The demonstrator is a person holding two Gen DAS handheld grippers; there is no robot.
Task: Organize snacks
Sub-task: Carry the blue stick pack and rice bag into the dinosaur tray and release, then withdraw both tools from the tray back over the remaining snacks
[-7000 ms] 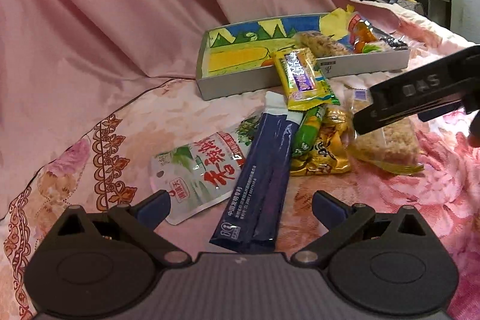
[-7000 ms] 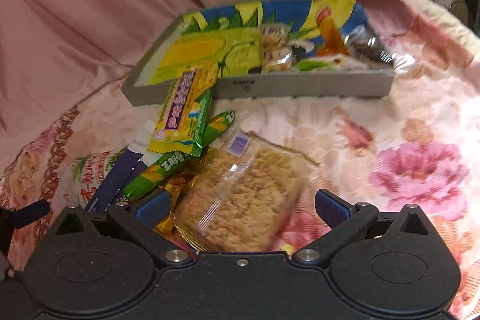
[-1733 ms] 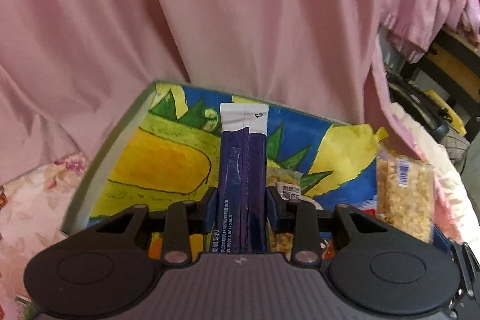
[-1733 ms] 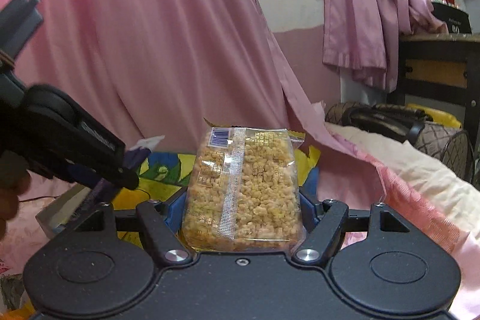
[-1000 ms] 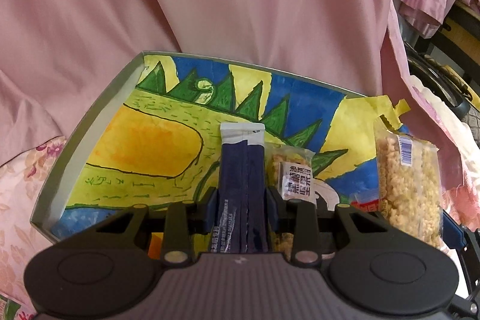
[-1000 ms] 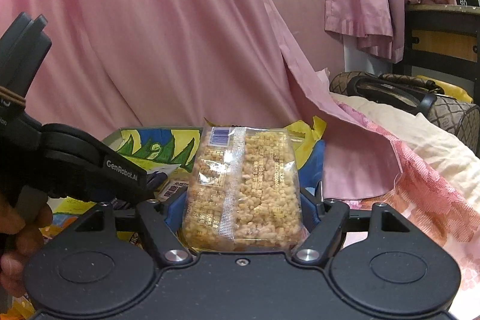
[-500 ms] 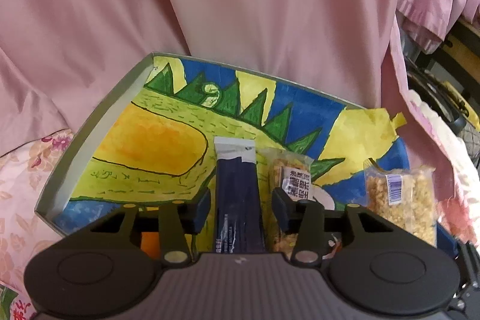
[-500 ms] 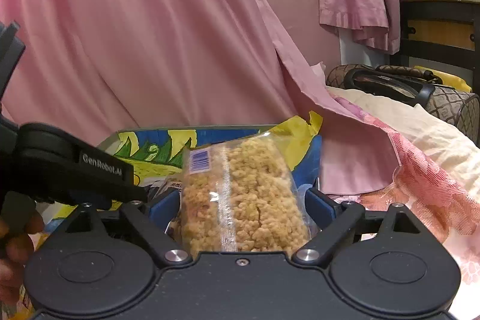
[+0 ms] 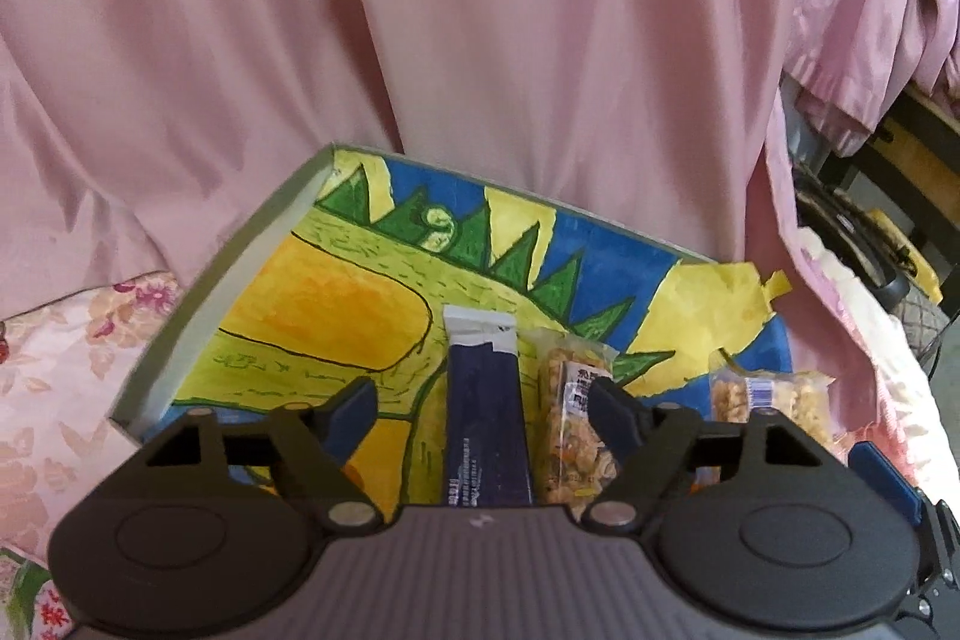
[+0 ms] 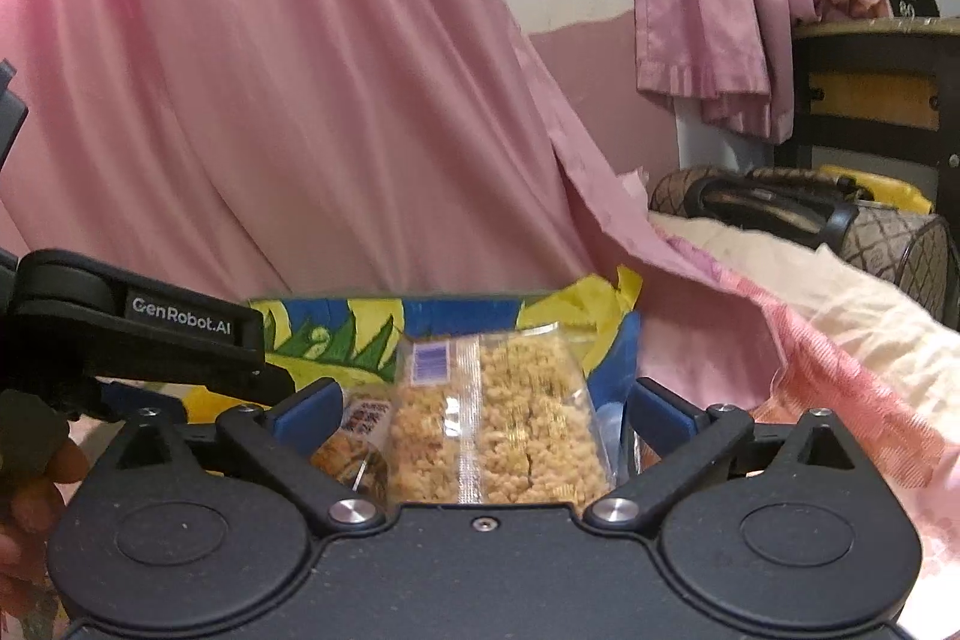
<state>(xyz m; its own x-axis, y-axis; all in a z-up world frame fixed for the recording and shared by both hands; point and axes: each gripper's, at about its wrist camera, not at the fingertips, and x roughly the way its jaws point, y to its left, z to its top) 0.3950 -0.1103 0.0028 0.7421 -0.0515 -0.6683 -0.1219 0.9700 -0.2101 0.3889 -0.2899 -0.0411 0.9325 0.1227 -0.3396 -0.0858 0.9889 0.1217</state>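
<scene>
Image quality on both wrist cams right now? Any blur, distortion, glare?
Left wrist: strong fisheye bending of the tray rim, dark corner vignetting, soft focus, no glare. Right wrist: same curvature, pink cast on the curtain, mild sheen on the rice cracker pack, print still readable.

Right hand-held gripper [image 10: 483,403] jaws opening, crispy rice snack pack [image 10: 498,418] between, untouched, over painted box [image 10: 456,319].

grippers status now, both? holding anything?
Left gripper: jaws opening, dark blue packet between them, released.
Right gripper: jaws opening, puffed rice pack released.
</scene>
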